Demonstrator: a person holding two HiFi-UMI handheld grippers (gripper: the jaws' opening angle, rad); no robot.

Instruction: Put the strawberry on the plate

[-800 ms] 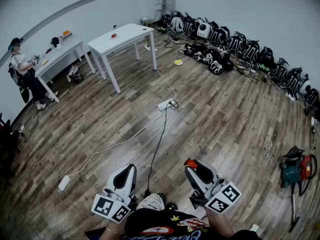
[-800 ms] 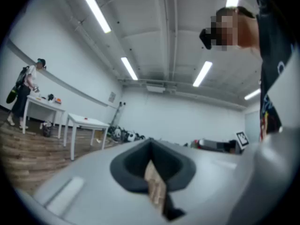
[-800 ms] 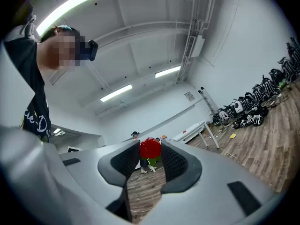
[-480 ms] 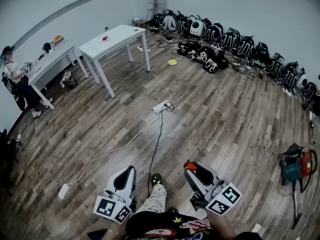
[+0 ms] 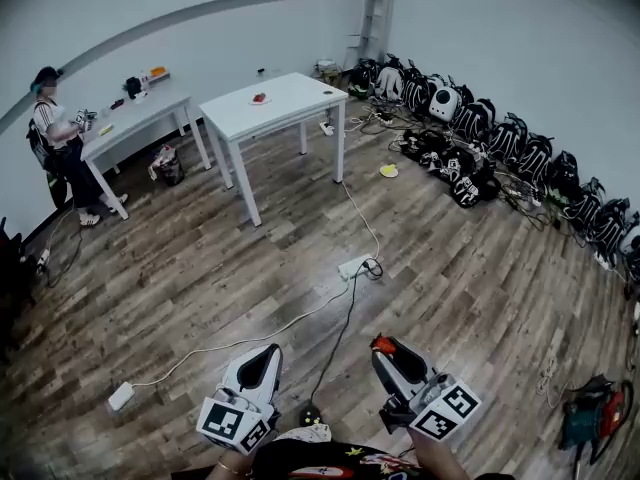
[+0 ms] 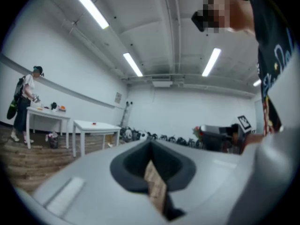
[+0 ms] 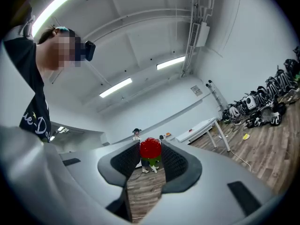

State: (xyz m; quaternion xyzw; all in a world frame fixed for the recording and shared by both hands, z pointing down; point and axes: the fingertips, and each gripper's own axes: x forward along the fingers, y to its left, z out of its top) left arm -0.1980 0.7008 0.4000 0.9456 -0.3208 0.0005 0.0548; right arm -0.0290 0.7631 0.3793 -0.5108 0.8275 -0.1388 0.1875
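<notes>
My right gripper [image 5: 384,347] is shut on a red strawberry [image 5: 381,345], held low over the wooden floor. In the right gripper view the strawberry [image 7: 151,148] sits pinched between the two dark pads at the tips of the gripper [image 7: 151,150]. My left gripper [image 5: 267,354] hangs beside it, shut and empty; in its own view the left gripper [image 6: 151,150] shows only a thin gap. A white table [image 5: 300,101] stands far ahead with a small red thing [image 5: 259,98] on it. I cannot make out a plate for certain.
A power strip [image 5: 354,266] and cables lie on the floor between me and the table. Black backpacks [image 5: 480,128] line the right wall. A person [image 5: 58,143] stands at a second table [image 5: 140,118] on the left. A yellow object [image 5: 388,170] lies on the floor.
The view has swung, so the white table now sits nearer the middle and looks closer. Both grippers keep the same pose, the strawberry still in the right one.
</notes>
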